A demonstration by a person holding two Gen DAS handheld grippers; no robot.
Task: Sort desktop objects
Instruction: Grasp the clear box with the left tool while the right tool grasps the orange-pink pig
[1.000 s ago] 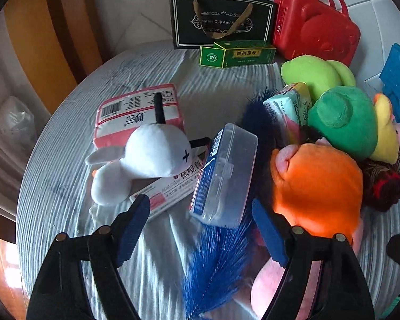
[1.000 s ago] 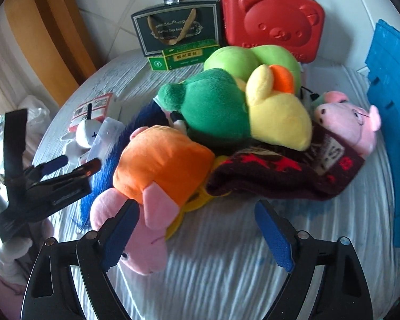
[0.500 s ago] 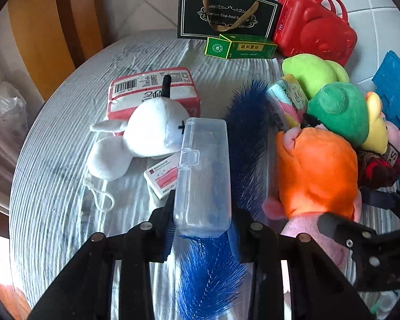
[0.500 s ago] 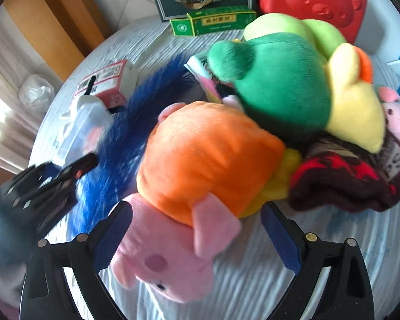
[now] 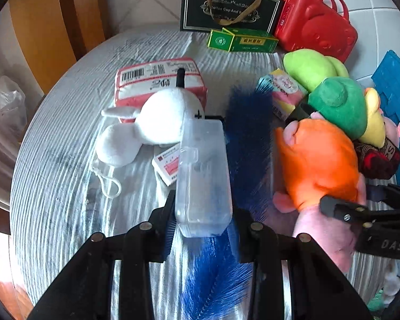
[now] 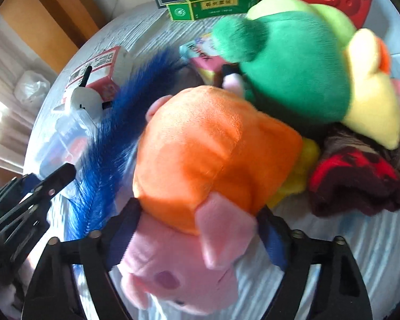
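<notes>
My left gripper [image 5: 204,213] is shut on the near end of a clear plastic box [image 5: 202,170], which points away above a blue feather duster [image 5: 249,138]. A pink pig plush in an orange top [image 6: 213,154] lies between the pads of my right gripper [image 6: 200,232]. Its jaws are closing, and the pads touch the plush on both sides near the head. In the left wrist view the right gripper [image 5: 360,200] shows at the right edge over the same pig plush [image 5: 317,165]. The left gripper [image 6: 40,186] appears at the left of the right wrist view.
On the round grey table [image 5: 66,186] are a white plush [image 5: 160,122], a red-and-white pack [image 5: 157,80] and a small card box [image 5: 168,162]. Behind stand a green box [image 5: 242,42], black gift bag [image 5: 226,8] and red bear case [image 5: 317,29]. More plush toys [image 5: 338,104] and a blue crate [image 5: 394,90] are right.
The left gripper shut on the clear box and has turned it end-on. The right gripper came down over the pig plush and its jaws narrowed onto it.
</notes>
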